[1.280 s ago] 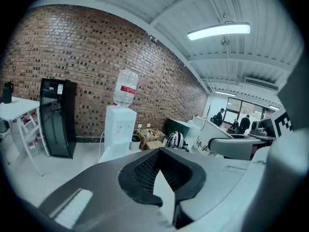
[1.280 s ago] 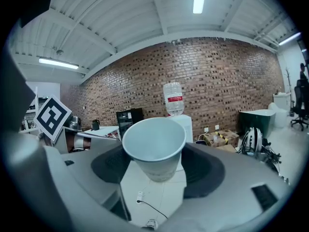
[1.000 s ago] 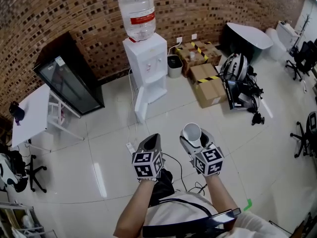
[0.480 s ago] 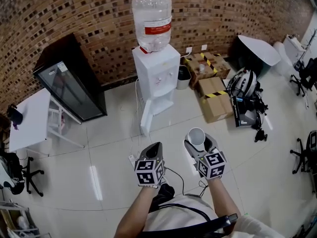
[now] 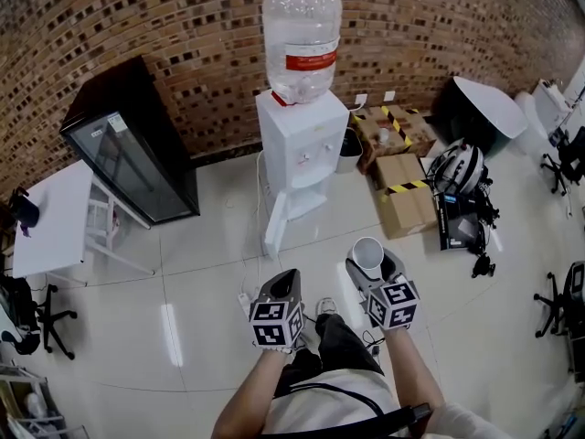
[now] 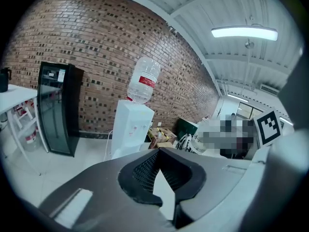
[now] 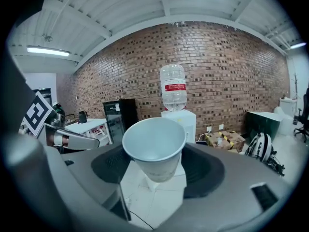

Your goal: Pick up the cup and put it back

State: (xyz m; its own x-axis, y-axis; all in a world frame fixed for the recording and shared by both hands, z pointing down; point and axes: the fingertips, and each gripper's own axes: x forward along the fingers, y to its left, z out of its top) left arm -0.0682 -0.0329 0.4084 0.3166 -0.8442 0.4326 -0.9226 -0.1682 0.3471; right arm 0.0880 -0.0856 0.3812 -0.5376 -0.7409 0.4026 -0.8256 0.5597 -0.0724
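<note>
Brick-walled room, tiled floor, dispenser [image 5: 297,144] ahead. My right gripper [image 5: 369,263] jaws clamp cup [image 5: 367,253], upright, short of dispenser. Left gripper [image 5: 285,279] jaws closed on nothing, equally short of dispenser.

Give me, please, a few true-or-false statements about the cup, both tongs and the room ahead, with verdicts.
1. The right tongs grip a white cup. True.
2. The cup lies on its side. False: it stands upright, mouth up.
3. The left tongs carry a second cup. False: they are shut and empty.
4. The water dispenser stands against the brick wall. True.
5. In the head view the black cabinet stands right of the dispenser. False: it stands to its left.
</note>
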